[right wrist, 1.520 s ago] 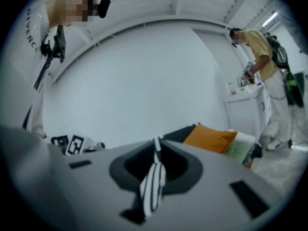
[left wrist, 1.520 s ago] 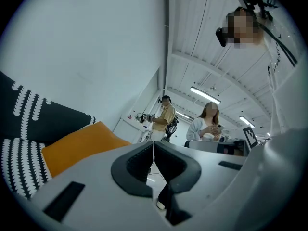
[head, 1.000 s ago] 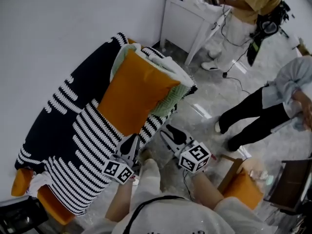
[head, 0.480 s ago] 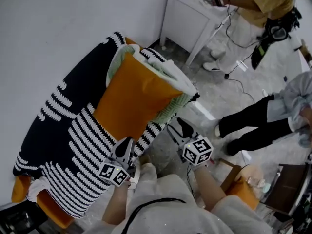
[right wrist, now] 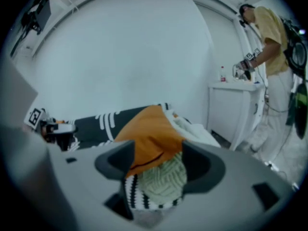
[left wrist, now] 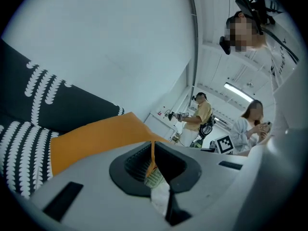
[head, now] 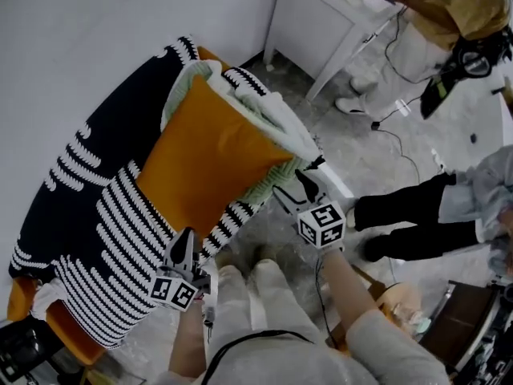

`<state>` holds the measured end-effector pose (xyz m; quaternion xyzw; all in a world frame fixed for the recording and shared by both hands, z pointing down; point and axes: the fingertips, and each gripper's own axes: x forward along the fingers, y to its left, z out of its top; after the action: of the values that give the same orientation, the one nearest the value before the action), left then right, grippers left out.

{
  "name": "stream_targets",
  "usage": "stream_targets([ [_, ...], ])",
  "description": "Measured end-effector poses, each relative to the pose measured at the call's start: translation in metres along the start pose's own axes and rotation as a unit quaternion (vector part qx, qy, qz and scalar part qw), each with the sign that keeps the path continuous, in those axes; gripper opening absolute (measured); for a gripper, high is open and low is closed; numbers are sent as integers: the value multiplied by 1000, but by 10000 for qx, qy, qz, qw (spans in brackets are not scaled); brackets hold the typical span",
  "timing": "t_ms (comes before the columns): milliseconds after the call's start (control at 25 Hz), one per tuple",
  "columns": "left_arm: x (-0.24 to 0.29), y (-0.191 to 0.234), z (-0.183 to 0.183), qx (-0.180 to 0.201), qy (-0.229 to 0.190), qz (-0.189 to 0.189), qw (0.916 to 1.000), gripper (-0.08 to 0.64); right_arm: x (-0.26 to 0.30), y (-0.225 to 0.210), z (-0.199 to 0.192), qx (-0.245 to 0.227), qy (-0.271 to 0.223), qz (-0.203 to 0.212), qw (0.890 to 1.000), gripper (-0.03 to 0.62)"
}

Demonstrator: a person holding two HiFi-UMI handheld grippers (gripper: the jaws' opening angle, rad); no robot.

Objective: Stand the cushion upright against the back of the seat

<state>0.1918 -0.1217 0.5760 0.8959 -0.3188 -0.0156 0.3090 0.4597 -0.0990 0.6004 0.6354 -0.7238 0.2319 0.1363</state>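
Observation:
The orange cushion [head: 204,163] stands tilted on a seat draped in a black-and-white knit blanket [head: 88,215]. It leans back on a pale green knit cushion [head: 268,184] and a white pillow [head: 276,119]. My left gripper [head: 185,239] is shut and empty at the blanket's front edge, just below the cushion's lower corner. In the left gripper view [left wrist: 153,162] the orange cushion [left wrist: 91,138] rises beyond its jaws. My right gripper [head: 298,183] hangs by the green cushion's corner, its jaws opening. In the right gripper view [right wrist: 158,158] the orange [right wrist: 151,134] and green [right wrist: 163,177] cushions lie ahead, untouched by the pads.
A white wall runs behind the seat. A white table [head: 321,14] stands at the seat's far end, with a person in yellow [head: 449,14] beside it. Another person's legs [head: 409,215] stand on the grey floor at right. A cable [head: 401,127] trails there.
My right gripper has moved forward to the green cushion's corner, and its jaws stand wider. My left gripper has sunk toward the seat's front edge, still shut. The orange cushion has kept its place.

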Motion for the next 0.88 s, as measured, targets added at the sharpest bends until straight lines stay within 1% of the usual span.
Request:
stream_targets([
  [160,-3,11,-16,-145,-99,410,9990,28,26,-26,-3,-560,267,102,9980,310],
  [280,-9,10,-27,-153,-38,560,9983,28,41,-36,-5,-1051,451,223,9932,323],
  [400,-13,9,-33,-176,-10,642,9978,28,56,-41,-3,-1338,499,392,9890,331],
  [520,-19,8,-39,-168,-2,699,9974,28,68,-36,-7,-1475,543,663,9853,331],
  [600,-21,9,-42,-157,-10,739,9971,28,74,-30,-3,-1542,444,847,9834,331],
  [680,-25,9,-44,-148,-18,789,9968,28,79,-26,3,-1576,354,931,9825,330],
  [800,-30,13,-45,-163,-43,865,9961,28,86,-25,3,-1569,472,1017,9812,328],
  [880,-35,15,-46,-187,-47,921,9956,28,88,-21,2,-1579,563,1128,9794,297],
])
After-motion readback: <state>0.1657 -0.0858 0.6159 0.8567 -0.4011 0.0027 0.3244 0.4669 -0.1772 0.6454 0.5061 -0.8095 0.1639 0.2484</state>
